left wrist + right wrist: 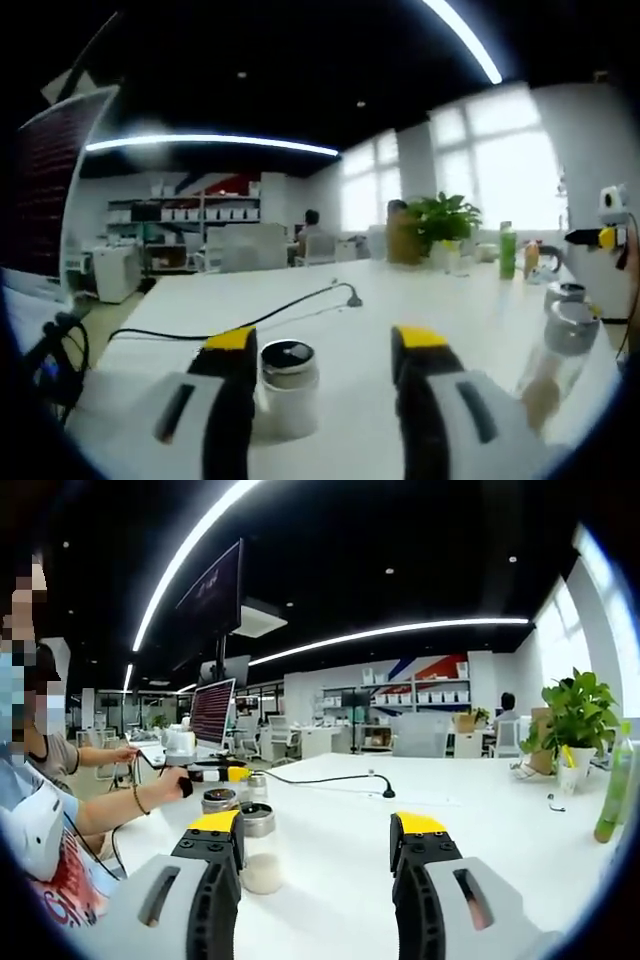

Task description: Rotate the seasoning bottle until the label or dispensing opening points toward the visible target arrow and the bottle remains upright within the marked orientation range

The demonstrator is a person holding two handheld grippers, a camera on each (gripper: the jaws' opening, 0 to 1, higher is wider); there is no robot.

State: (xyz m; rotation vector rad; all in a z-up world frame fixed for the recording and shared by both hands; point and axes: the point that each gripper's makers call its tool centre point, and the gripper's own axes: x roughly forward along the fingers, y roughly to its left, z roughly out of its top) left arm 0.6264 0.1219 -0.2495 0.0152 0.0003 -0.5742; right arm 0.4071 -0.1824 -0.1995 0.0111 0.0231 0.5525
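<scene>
- Left gripper (322, 345): jaws wide apart, empty; white seasoning bottle (288, 388) lower centre, beside the left jaw.
- Right gripper (315, 830): jaws spread, empty; clear shaker (259, 850) lower left.
- Step: approach, judged. Next: straddle bottle, close, twist upright; no arrow seen.

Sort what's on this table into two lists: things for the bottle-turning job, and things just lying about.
For the job:
seasoning bottle
left gripper
right gripper

Lying about:
black cable
potted plant
green bottle
clear shaker
No target arrow can be made out.
</scene>
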